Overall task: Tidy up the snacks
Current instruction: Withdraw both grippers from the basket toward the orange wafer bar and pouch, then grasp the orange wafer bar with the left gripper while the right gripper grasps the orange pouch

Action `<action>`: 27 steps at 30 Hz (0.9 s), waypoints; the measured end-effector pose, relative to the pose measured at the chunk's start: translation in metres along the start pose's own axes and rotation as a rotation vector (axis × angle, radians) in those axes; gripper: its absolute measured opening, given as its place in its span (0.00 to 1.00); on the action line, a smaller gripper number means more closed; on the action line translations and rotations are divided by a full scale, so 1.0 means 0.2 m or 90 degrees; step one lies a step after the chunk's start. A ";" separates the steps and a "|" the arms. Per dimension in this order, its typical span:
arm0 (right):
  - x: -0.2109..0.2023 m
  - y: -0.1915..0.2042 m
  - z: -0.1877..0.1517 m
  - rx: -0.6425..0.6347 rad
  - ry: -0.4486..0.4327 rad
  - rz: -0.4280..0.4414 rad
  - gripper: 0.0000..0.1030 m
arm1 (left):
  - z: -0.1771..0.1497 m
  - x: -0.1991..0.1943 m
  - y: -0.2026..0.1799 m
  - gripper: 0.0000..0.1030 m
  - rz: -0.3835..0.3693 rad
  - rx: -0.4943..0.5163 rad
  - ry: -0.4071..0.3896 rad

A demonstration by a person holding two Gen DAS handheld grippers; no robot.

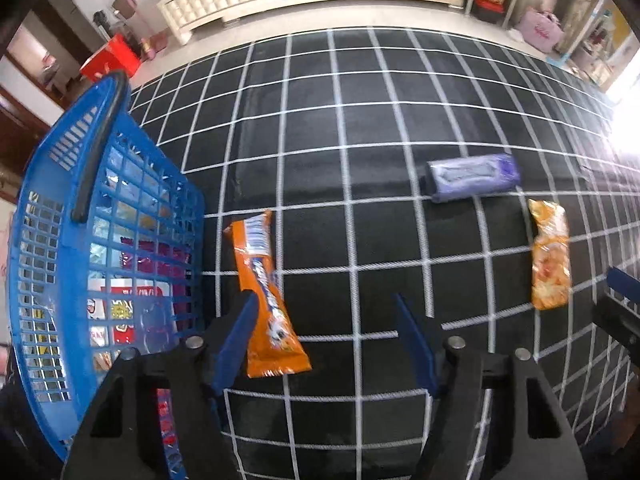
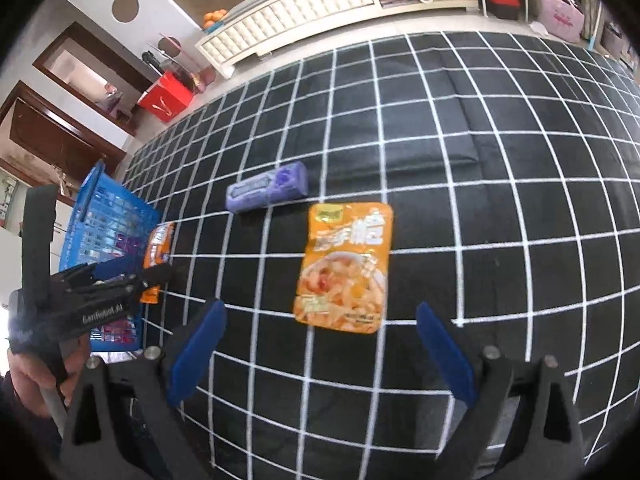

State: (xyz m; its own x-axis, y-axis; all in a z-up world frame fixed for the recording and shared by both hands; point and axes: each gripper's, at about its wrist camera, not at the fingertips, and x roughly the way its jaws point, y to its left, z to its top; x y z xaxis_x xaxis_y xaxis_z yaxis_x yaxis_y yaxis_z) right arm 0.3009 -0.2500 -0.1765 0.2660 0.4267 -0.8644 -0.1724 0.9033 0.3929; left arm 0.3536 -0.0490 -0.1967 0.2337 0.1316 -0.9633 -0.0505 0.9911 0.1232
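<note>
Nearest to us, our left gripper hangs with its blue fingers spread wide and nothing between them, low over the black grid-lined cloth. An orange snack bar lies on the cloth just inside the left finger, beside the wall of the blue basket, which already holds several packets. Our right gripper is likewise spread and empty, and just past its fingertips an orange pouch lies flat on the cloth. From this side we also see the left gripper's black body over the snack bar, with a hand on its handle. A little farther out rests a purple pack, apart from the pouch. Beyond the cloth's far edge stands a cream cabinet, with a red bag on the floor.
</note>
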 end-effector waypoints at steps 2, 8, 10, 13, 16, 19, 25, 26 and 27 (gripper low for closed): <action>-0.02 -0.02 0.01 -0.003 -0.006 -0.012 0.95 | 0.02 0.03 0.01 0.64 0.009 -0.003 -0.001; -0.02 -0.05 0.00 0.022 -0.005 -0.014 0.95 | 0.04 0.12 0.05 0.50 -0.008 -0.016 0.024; -0.02 -0.05 0.00 0.021 -0.001 -0.008 0.95 | 0.05 0.13 0.05 0.48 0.007 -0.009 0.012; -0.02 -0.04 0.00 0.014 0.001 -0.003 0.95 | 0.06 0.14 0.08 0.48 0.022 -0.015 0.013; -0.02 -0.03 -0.01 0.009 -0.001 -0.001 0.95 | 0.07 0.16 0.09 0.48 0.036 -0.015 0.016; -0.01 -0.03 -0.01 0.010 -0.001 -0.002 0.95 | 0.08 0.18 0.15 0.48 0.046 -0.021 0.027; 0.01 -0.02 -0.02 0.007 0.006 -0.006 0.95 | 0.07 0.23 0.11 0.48 0.096 0.025 0.019; 0.01 -0.02 -0.02 0.006 0.005 -0.007 0.95 | 0.07 0.24 0.10 0.48 0.106 0.033 0.017; 0.01 -0.02 -0.03 0.004 0.004 -0.009 0.95 | 0.07 0.24 0.09 0.48 0.110 0.040 0.008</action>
State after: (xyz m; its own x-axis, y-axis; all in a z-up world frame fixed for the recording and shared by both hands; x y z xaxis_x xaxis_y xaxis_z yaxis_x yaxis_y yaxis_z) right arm 0.2972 -0.2529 -0.1810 0.2625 0.4141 -0.8715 -0.1624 0.9093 0.3832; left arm 0.3774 -0.0245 -0.2382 0.2150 0.3004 -0.9293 -0.0282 0.9530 0.3016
